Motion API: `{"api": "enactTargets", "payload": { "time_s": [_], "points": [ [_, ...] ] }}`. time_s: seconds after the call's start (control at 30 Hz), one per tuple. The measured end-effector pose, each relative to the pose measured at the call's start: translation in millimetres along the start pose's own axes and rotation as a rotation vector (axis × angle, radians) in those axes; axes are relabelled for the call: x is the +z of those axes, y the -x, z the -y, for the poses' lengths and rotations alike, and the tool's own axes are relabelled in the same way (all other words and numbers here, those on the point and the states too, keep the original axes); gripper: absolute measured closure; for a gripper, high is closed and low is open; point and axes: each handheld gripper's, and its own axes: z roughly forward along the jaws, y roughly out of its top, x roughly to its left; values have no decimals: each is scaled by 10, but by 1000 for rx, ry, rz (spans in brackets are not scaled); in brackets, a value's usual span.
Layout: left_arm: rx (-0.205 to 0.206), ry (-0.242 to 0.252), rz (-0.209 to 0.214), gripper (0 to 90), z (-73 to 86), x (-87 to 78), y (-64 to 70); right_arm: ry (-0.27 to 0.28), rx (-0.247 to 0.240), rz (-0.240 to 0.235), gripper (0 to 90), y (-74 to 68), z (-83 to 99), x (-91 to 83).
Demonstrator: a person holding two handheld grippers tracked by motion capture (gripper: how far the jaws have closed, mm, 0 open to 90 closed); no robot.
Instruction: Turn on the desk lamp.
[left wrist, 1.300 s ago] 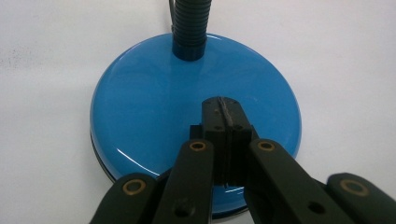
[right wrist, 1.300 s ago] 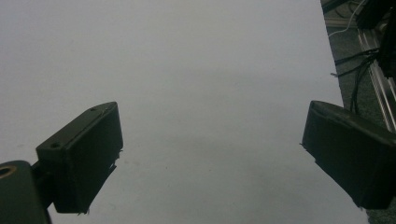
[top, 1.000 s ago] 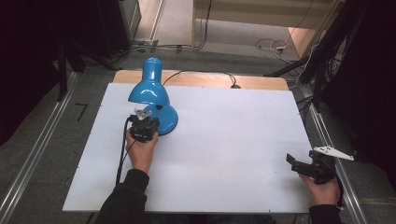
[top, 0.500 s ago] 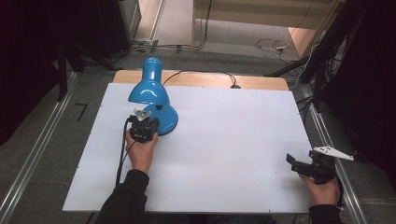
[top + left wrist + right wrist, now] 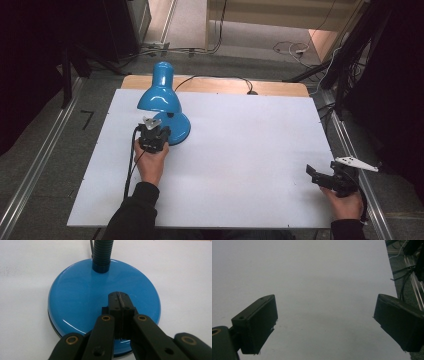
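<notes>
Blue lamp (image 5: 162, 102) sits near the worktop's (image 5: 240, 150) far-left corner. Your left claw (image 5: 121, 305) is clenched over its base; your right claw (image 5: 324, 322) is released near the near-right corner.

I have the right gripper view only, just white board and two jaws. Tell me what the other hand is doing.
Observer: The left gripper has its jaws shut together over the round base of a blue desk lamp.
Operator: Give me the lamp's place on the board.
Observer: It stands at the far left of the white board, shade tipped toward the left hand.
Operator: Say where my gripper sits relative to it.
Observer: The right gripper is at the board's near right edge, jaws open, well apart from the lamp.
</notes>
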Motion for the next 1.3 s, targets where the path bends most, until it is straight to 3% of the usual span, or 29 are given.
{"api": "enactTargets", "payload": {
  "time_s": [0.17, 0.83, 1.3],
  "points": [
    [-22, -1, 11, 900, -4, -2, -14, 0, 0, 0, 36, 1, 1, 1],
    [9, 5, -8, 900, 18, -12, 7, 0, 1, 1, 37, -4, 1, -2],
    [6, 7, 0, 900, 57, -39, 3, 0, -5, 0, 37, -17, -5, -1]
  ]
}}
